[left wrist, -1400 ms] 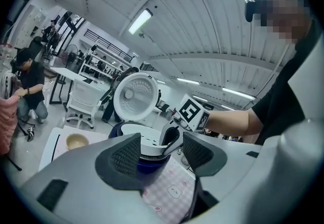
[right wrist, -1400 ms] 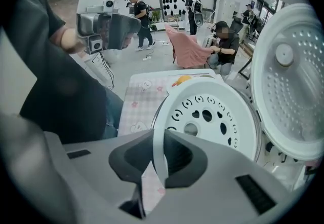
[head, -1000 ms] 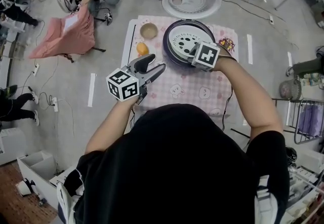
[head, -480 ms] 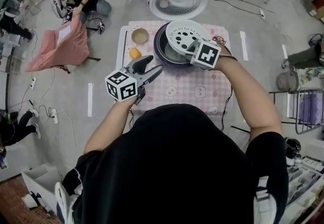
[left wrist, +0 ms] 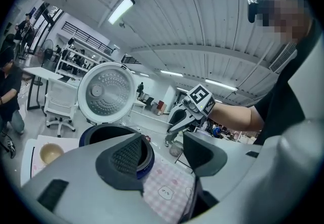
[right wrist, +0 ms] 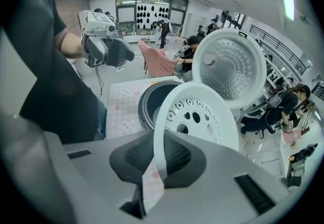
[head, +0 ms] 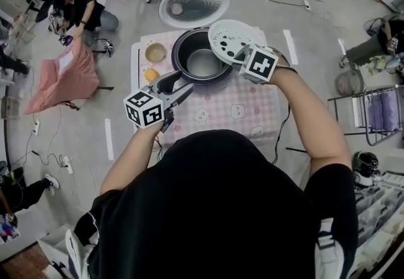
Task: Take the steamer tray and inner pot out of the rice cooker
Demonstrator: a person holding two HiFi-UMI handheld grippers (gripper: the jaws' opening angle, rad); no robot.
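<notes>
My right gripper (head: pixel 242 55) is shut on the rim of the white perforated steamer tray (head: pixel 231 36), which hangs tilted above the cooker's right edge. In the right gripper view the steamer tray's (right wrist: pixel 202 111) rim runs between the pads of that gripper (right wrist: pixel 157 159). The dark rice cooker (head: pixel 183 60) stands open on the table, its lid (head: pixel 194 3) tipped back. The metal inner pot (head: pixel 203 63) sits inside it, uncovered. My left gripper (head: pixel 177 87) hovers open and empty just in front of the cooker's left side. From the left gripper (left wrist: pixel 162 154), the rice cooker (left wrist: pixel 98 134) lies just ahead.
A pink checked cloth (head: pixel 233 107) covers the small table. A small bowl (head: pixel 154 52) and an orange object (head: pixel 151 74) sit left of the cooker. People crouch by a pink cloth (head: pixel 60 79) on the floor at left. A wire rack (head: pixel 379 120) stands at right.
The right gripper has lifted the steamer tray up out of the cooker and off to the right, which uncovers the inner pot. The left gripper has drifted closer to the cooker's left side.
</notes>
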